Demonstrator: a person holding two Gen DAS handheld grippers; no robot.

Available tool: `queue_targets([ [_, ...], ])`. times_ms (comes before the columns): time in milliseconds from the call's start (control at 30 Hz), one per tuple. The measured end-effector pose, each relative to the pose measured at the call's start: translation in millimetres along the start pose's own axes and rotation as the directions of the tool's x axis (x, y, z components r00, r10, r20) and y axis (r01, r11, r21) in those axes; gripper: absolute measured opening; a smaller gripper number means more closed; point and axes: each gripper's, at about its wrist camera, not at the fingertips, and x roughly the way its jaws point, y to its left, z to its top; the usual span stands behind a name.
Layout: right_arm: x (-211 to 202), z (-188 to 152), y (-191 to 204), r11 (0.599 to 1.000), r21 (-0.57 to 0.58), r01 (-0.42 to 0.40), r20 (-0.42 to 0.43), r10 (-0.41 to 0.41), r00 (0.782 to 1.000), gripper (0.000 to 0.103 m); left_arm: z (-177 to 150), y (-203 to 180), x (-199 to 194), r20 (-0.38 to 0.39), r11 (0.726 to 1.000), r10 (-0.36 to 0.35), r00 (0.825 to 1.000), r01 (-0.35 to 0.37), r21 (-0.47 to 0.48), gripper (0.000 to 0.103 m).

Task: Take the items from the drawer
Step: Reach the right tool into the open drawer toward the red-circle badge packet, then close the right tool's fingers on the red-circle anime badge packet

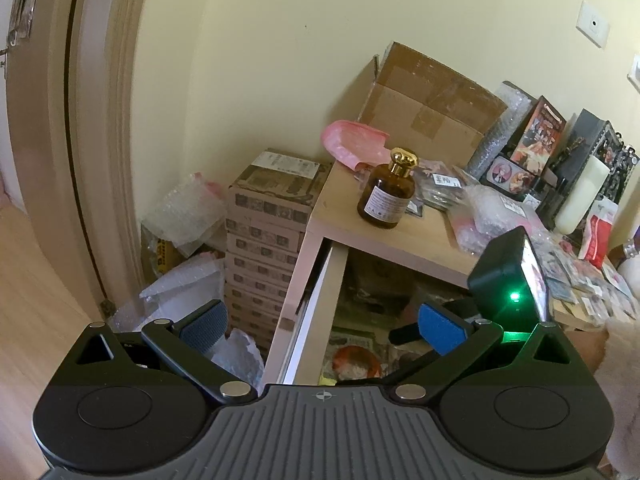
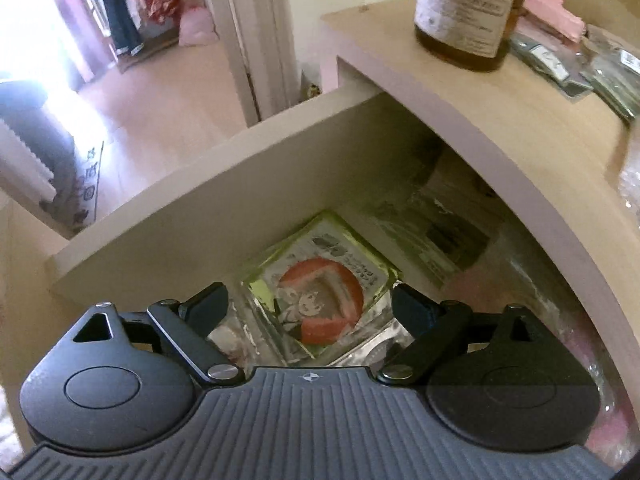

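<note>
The drawer (image 1: pixel 316 304) under the wooden desk top stands pulled open; its white side wall also shows in the right wrist view (image 2: pixel 224 200). Inside lies a clear-wrapped packet with a red-and-white cartoon picture (image 2: pixel 320 292), also in the left wrist view (image 1: pixel 356 362), among other wrapped packets (image 2: pixel 436 236). My right gripper (image 2: pixel 310 308) is open and reaches down into the drawer, fingers either side of that packet, just above it. My left gripper (image 1: pixel 320 328) is open and empty, held above the drawer's left edge. The right gripper's body (image 1: pixel 508 280) shows there with a green light.
A brown glass bottle with a gold cap (image 1: pixel 390 196) stands on the desk top (image 1: pixel 412 236), close above the drawer (image 2: pixel 468 8). Cardboard box (image 1: pixel 432 100), pink bag, bubble wrap and packets crowd the desk. Stacked cartons (image 1: pixel 268 240) stand left of the desk, by a door frame.
</note>
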Motion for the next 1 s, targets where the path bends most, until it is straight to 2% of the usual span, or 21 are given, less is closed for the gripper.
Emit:
queue_targets([
  [100, 5, 1, -1, 1.0, -0.021, 0.005, -0.015, -0.005, 1.0, 0.089, -1, 0, -1, 0.002, 1.0, -0.003, 1.0, 0.003, -0.001, 0.103],
  [167, 8, 1, -2, 0.999, -0.032, -0.002, -0.034, 0.001, 0.999, 0.082, -2, 1, -1, 0.0, 1.0, -0.004, 1.0, 0.004, -0.001, 0.103],
  [267, 13, -1, -5, 0.999, -0.033, -0.011, -0.063, 0.009, 0.998, 0.081, -2, 1, -1, 0.001, 1.0, -0.009, 1.0, 0.009, -0.001, 0.103],
  [433, 13, -3, -7, 0.998, -0.057, -0.016, -0.047, 0.013, 0.999, 0.092, -3, 1, 1, -0.004, 1.0, -0.021, 1.0, 0.021, -0.001, 0.103],
  [600, 18, -5, -4, 0.995, -0.098, -0.011, -0.064, 0.005, 0.998, 0.093, -3, -1, 1, -0.007, 1.0, -0.026, 1.0, 0.026, 0.003, 0.103],
  [767, 14, -5, 0, 0.992, -0.125, -0.012, -0.06, 0.005, 0.998, 0.084, -3, -1, 2, -0.012, 1.0, -0.021, 1.0, 0.021, 0.002, 0.103],
  [900, 10, -5, -2, 0.991, -0.129, -0.018, -0.049, 0.012, 0.999, 0.068, -3, -2, 2, -0.015, 1.0, -0.022, 1.0, 0.022, 0.0, 0.103],
  [1000, 7, -8, -6, 0.991, -0.128, -0.027, -0.052, 0.021, 0.998, 0.062, -3, -3, 2, -0.016, 1.0, -0.027, 1.0, 0.027, 0.0, 0.103],
])
